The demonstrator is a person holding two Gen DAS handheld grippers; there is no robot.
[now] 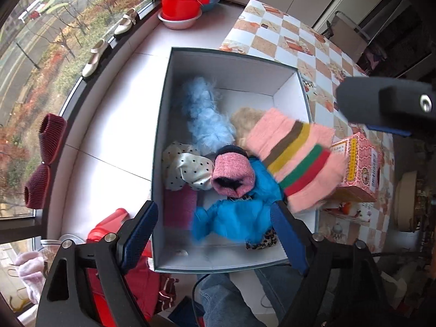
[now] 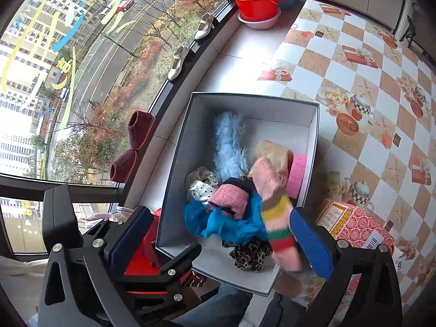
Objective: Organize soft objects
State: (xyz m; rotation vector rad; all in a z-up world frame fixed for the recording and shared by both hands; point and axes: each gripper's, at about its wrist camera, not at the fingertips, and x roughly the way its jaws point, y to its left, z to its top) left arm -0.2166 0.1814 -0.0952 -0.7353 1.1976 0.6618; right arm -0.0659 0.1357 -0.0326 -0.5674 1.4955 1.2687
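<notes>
Nearest our left lens, the left gripper [image 1: 215, 231] hangs spread and empty over the box's [image 1: 163, 125] near end. Moving rightward, we see the blue fabric [image 1: 239, 218] and rolled pink piece [image 1: 233, 175] lying inside. Further right, the striped pink sock [image 2: 275, 207] dangles blurred beside the right gripper's [image 2: 218, 242] right finger [image 2: 310, 242]. With those jaws wide, we judge it released, its long axis pointing away from us into the box, nearer our right hand.
</notes>
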